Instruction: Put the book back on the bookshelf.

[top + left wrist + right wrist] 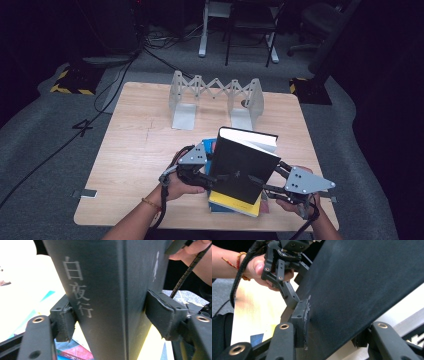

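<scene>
From above, a black book (244, 162) was held tilted over a stack of books (234, 204) at the table's (135, 150) near edge, clamped between the left gripper (216, 176) and right gripper (260, 183) — in the left gripper view its pads (163, 312) pressed both covers beside the spine — in the right gripper view the jaws were clamped across the cover.

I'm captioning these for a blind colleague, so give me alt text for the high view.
A person's two hand-held grippers, the left gripper and the right gripper, clamp a black book from either side, tilted up above a small stack of books near the front edge of a wooden table. A grey expandable book rack stands empty at the far side of the table.
</scene>
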The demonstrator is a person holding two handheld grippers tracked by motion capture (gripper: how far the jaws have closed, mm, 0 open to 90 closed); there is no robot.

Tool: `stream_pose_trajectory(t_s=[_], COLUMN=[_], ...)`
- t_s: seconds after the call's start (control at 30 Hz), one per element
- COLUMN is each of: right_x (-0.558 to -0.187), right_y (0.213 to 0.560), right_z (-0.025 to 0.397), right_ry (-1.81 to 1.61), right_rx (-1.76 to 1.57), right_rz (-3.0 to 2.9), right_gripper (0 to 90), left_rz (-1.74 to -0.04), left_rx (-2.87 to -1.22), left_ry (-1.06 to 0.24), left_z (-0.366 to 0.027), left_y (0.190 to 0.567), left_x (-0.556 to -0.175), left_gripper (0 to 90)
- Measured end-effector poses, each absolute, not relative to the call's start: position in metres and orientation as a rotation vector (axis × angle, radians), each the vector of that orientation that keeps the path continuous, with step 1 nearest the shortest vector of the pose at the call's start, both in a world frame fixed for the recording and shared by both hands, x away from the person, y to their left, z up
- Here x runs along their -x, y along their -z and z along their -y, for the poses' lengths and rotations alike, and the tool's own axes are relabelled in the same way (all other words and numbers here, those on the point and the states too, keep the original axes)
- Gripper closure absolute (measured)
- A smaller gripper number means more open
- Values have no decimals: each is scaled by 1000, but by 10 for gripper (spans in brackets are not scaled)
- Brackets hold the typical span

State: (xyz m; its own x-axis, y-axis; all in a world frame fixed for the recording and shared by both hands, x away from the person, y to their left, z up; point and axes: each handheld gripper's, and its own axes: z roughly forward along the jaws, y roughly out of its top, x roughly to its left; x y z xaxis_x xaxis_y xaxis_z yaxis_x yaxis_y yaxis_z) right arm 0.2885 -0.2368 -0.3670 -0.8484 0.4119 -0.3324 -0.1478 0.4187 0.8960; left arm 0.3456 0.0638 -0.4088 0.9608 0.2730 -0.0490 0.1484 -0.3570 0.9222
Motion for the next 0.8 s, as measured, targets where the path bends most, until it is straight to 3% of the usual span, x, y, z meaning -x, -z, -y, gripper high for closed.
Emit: stream_pose_trajectory(t_s=[0.23,0.3,0.4,0.57,0.8], right_x=[-273,-269,-271,-285,-292], right_y=[368,369,375,391,398], right_z=[254,263,276,273,263], right_ry=[-1471,-1441,-1460,-1418,-1447], right_rx=[-234,-277,-366,-483,-484], right_rz=[-2132,-2089,-2074,-2147,-2188], right_gripper=[479,417,423,265,327], left_rz=[-280,-291,-278,-265,-287], left_rx=[-1942,-1927,-1927,-1936,-1902], left_ry=[-160,-140,-147,-158,-128], left_z=[-69,-71,-72,-73,-75], left_y=[409,410,410,409,410], left_x=[-339,-340,-337,-333,-334], left_gripper=[359,395,403,415,426])
